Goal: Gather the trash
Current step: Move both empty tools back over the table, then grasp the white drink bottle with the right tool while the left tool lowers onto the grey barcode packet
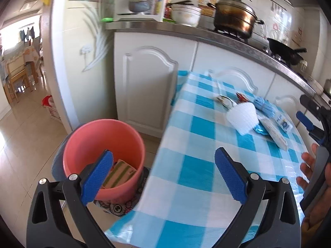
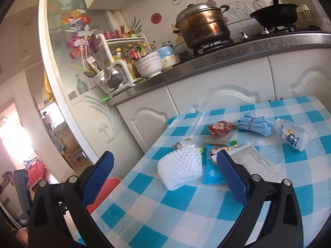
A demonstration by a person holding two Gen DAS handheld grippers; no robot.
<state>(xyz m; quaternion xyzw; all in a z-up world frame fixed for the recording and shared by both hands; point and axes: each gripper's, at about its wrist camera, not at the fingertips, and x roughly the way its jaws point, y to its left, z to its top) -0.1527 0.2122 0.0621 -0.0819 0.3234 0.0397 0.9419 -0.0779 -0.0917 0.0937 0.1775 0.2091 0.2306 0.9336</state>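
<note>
Both ribbed blue-padded grippers gape empty over glossy checked tablecloth, near white foam net

Bright daylight floods in from the doorway at left, blown out white; fisheye bending and dark corners; slight motion blur across both views.

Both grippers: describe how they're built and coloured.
The left gripper and right gripper match: black plastic arms with cut-out slots and silver round bolts, each ending in a blue pad with a fine knurled texture. No cables or sleeves show.
</note>
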